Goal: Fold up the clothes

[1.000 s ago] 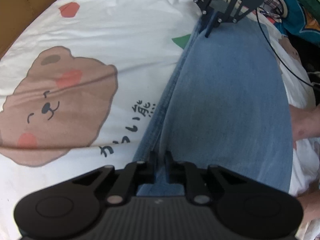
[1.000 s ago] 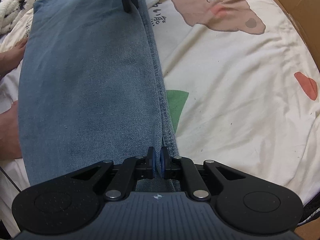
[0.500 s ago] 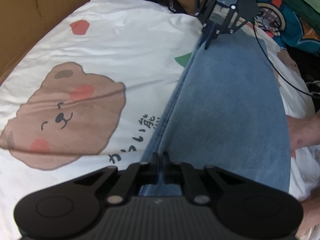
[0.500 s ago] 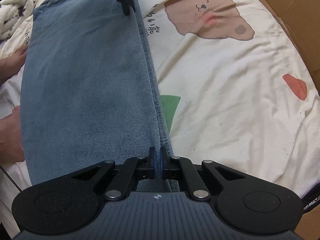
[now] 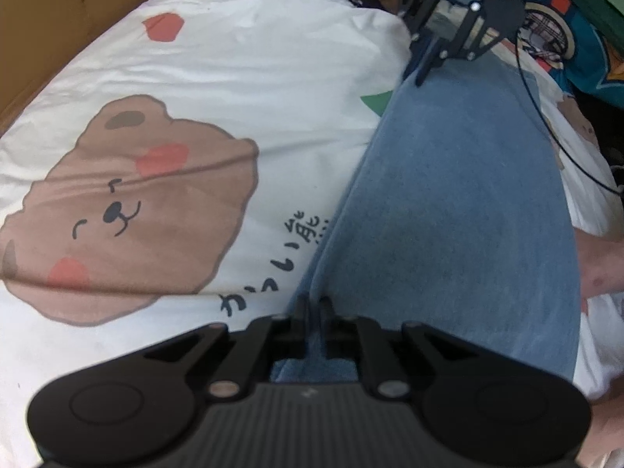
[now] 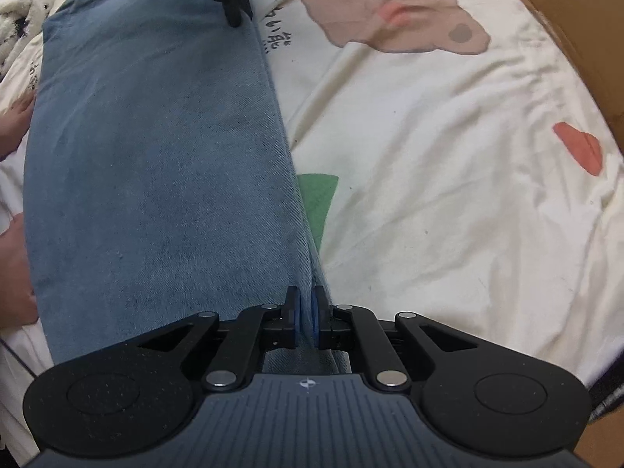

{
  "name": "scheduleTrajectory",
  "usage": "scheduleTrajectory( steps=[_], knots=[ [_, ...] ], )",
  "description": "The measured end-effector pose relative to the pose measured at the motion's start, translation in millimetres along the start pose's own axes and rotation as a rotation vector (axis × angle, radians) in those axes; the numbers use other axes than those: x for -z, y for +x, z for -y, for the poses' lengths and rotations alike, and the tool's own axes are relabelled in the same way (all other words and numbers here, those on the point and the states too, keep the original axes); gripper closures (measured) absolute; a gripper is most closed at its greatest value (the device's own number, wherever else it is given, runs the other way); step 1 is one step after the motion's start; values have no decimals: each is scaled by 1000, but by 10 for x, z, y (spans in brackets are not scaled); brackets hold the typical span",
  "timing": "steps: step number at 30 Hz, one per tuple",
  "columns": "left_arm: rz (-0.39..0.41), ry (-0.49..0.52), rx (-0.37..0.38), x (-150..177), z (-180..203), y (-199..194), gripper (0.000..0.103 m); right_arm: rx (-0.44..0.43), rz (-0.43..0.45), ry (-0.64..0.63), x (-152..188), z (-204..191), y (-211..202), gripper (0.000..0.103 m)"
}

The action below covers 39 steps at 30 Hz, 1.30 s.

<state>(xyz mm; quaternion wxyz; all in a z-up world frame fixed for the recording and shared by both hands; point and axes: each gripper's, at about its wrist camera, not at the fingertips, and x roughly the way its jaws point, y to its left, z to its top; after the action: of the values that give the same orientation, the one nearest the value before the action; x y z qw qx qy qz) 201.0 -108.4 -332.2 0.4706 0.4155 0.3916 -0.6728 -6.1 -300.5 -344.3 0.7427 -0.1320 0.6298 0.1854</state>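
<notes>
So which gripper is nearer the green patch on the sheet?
Right. The right gripper grips the jeans beside the green patch; the left gripper is at their far end.

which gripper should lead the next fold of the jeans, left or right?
Neither clearly. The left gripper and right gripper are each shut on the same long edge of the jeans, at opposite ends, facing each other. Likely they should carry that edge across together.

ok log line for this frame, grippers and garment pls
left gripper: shut on jeans edge | right gripper: shut on jeans edge | jeans: stretched between both over bear-print sheet | fold: not yet made
</notes>
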Motion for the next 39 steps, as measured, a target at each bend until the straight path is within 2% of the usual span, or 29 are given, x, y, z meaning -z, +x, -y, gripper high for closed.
scheduleTrajectory(
  steps=[4, 11, 18, 21, 24, 28, 30, 33, 36, 39],
  knots=[
    [1, 0, -9, 0, 15, 6, 95, 0, -57, -38, 181, 34, 0, 96],
    [12, -5, -12, 27, 13, 30, 95, -8, -77, -6, 289, 161, -42, 95],
    [25, -4, -16, 53, 31, 12, 97, 19, -102, -17, 391, 186, -36, 91],
    [35, 9, -26, 63, 60, -16, 99, 59, -56, -13, 483, 123, -99, 102],
    [49, 3, -19, 66, 38, -65, 100, 96, -19, 7, 548, 84, -179, 103],
    [38, 7, -27, 59, 54, 19, 99, 138, -20, 26, 594, 113, -132, 103],
    [35, -3, -27, 58, 49, 35, 97, 216, -57, 28, 595, 84, 24, 103],
    [33, -44, -22, 62, 1, -8, 94, 247, -59, 71, 606, 80, 44, 103],
    [44, -48, -72, 89, 34, -65, 83, 312, 1, 196, 647, 73, -137, 103],
    [71, -93, -101, 141, 24, -140, 81, 380, 67, 336, 703, 39, -305, 101]
  ],
)
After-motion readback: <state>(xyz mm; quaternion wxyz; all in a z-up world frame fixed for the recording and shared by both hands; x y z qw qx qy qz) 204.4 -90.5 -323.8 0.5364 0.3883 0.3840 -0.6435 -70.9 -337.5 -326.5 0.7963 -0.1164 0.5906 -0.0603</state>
